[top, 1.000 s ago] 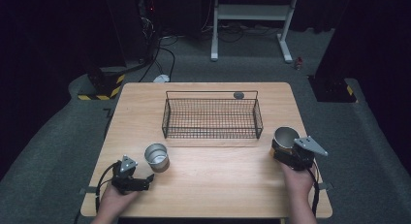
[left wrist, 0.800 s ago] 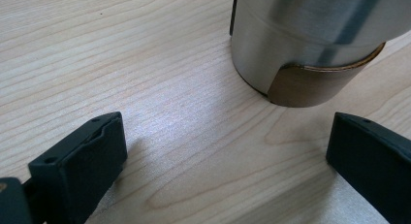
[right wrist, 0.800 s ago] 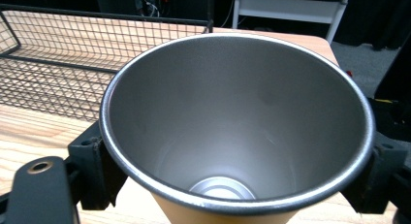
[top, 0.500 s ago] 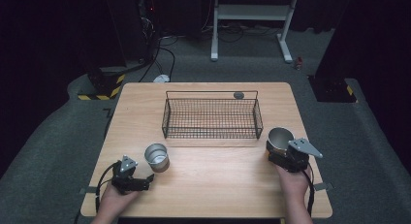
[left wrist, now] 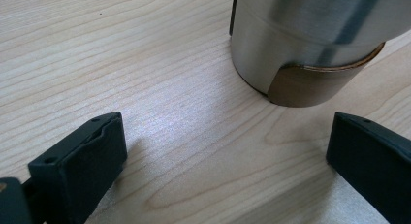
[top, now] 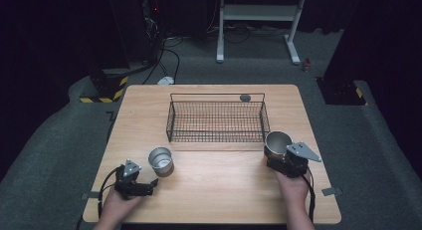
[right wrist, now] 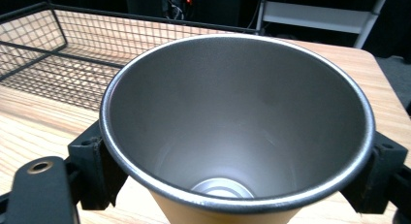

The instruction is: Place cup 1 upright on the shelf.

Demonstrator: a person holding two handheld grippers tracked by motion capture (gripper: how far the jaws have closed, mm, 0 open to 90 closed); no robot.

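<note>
We logged R gripper [top: 278,158] jaws clamped on steel cup [right wrist: 237,122] beside wire basket [top: 217,121]; L gripper [top: 149,184] jaws spread wide, short of 2nd cup [top: 160,161] on worktop [top: 219,190].

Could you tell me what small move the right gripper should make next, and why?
Probably lift the cup and carry it left over the wire basket: the right gripper has its jaws on both sides of the cup, right beside the basket's end.

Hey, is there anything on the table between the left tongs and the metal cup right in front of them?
Nothing: the left gripper view shows bare wood between the open left tongs and the metal cup; the high view agrees.
</note>
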